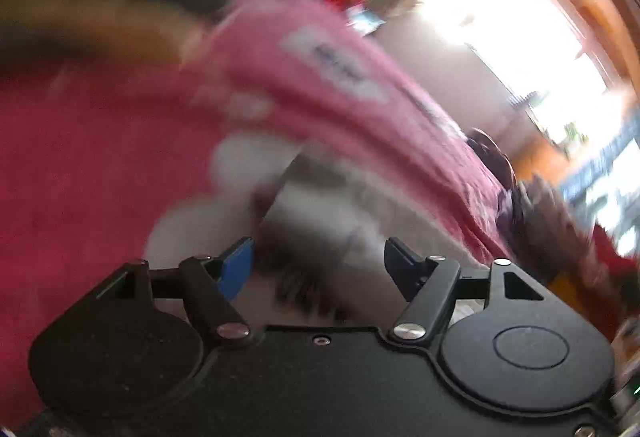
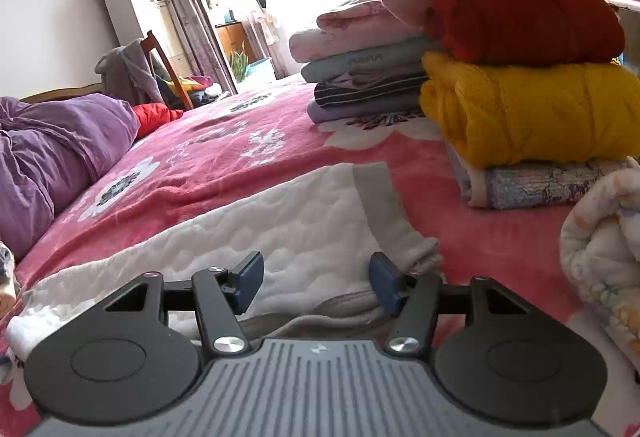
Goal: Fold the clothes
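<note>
My right gripper (image 2: 316, 283) was wide open and held nothing; its blue pads (image 2: 250, 279) sat apart, low over a white quilted garment (image 2: 240, 229) with a grey cuff (image 2: 396, 221); the garment lay spread flat on the pink flowered bed cover (image 2: 224, 157), right in front of me. Beyond it, on the same bed, stood two piles of folded clothes; the near pile had a yellow knit (image 2: 528, 113) with a red knit (image 2: 524, 17) on top of it; the far pile (image 2: 360, 77) was pink, grey and striped. A purple bundle (image 2: 52, 153) lay on the left side of the bed; a soft flowery roll (image 2: 604, 249) sat at the right edge.

My left gripper (image 1: 320, 263) was open too, with nothing between its pads; that view was very blurry. I could see something white (image 1: 320, 205) close in front of it, and a band of pink cloth (image 1: 320, 77) with a white label crossed above; I could not tell if the white thing was the same garment. The red area (image 1: 80, 165) on the left was too smeared to name.
</note>
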{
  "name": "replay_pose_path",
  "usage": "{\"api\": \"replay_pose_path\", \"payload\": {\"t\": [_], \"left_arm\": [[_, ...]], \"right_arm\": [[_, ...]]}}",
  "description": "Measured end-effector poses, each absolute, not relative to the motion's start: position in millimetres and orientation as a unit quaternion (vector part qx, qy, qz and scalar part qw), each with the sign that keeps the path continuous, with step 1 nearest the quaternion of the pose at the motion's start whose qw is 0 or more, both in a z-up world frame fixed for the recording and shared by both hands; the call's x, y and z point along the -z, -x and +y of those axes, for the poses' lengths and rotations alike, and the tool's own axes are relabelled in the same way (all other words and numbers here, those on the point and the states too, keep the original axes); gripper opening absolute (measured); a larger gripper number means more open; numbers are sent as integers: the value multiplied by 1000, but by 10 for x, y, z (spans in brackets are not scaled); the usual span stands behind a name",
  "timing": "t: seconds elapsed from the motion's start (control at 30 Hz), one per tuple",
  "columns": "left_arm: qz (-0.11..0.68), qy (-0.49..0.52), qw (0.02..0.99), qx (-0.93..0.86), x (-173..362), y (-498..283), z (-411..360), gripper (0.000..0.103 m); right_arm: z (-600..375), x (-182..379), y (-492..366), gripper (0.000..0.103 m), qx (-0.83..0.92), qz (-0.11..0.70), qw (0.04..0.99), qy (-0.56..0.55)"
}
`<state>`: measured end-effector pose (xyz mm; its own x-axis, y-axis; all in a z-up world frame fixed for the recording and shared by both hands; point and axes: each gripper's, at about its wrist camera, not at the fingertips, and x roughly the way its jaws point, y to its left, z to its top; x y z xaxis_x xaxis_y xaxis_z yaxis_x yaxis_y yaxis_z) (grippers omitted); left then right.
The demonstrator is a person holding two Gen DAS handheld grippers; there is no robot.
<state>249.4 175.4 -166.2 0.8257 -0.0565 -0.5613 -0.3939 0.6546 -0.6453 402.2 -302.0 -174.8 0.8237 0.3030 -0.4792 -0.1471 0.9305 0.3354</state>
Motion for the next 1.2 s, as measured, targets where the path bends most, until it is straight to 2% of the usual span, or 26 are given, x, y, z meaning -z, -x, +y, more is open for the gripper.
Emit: {"api": "replay_pose_path", "payload": {"t": [0.13, 0.17, 0.2, 0.3, 0.37, 0.4, 0.47, 0.53, 0.6, 0.7, 0.8, 0.97, 1.17, 1.2], "left_arm": [[258, 471, 841, -70, 1867, -2466, 1736, 64], [248, 486, 836, -65, 1903, -2504, 1744, 62], [237, 501, 830, -60, 1938, -2541, 1753, 55], [221, 535, 814, -39, 2017, -2680, 1713, 47], [228, 526, 819, -30, 2023, -2746, 1677, 42], [232, 519, 822, -31, 2048, -2815, 1634, 40], [240, 501, 831, -35, 2054, -2927, 1545, 32], [245, 483, 840, -37, 2014, -2980, 1504, 20], [248, 477, 843, -36, 1981, -2986, 1519, 16], [248, 468, 848, -32, 1928, -2919, 1621, 14], [245, 450, 858, -42, 1874, -2732, 1757, 13], [243, 448, 856, -89, 1816, -2465, 2194, 13], [223, 352, 899, -137, 1538, -2373, 2244, 13], [219, 322, 910, -142, 1474, -2382, 2157, 13]], "right_arm": [[-3011, 1733, -3996, 59, -112, 270, 945, -144], [-3015, 1728, -3988, 59, -110, 269, 946, -145], [-3022, 1722, -3981, 59, -107, 266, 947, -145], [-3064, 1706, -3973, 59, -87, 256, 952, -140], [-3102, 1711, -3980, 65, -63, 252, 956, -137], [-3124, 1723, -3990, 72, -52, 252, 957, -137], [-3176, 1785, -4032, 73, -43, 264, 952, -149], [-3185, 1810, -4046, 72, -46, 269, 950, -150], [-3175, 1817, -4054, 73, -53, 273, 949, -145], [-3146, 1810, -4050, 72, -76, 285, 945, -141], [-3071, 1790, -4034, 65, -121, 304, 935, -136], [-2822, 1757, -3945, 65, -185, 322, 920, -126], [-2647, 1771, -3924, 64, -220, 318, 910, -151], [-2632, 1789, -3939, 61, -221, 319, 909, -152]]}}
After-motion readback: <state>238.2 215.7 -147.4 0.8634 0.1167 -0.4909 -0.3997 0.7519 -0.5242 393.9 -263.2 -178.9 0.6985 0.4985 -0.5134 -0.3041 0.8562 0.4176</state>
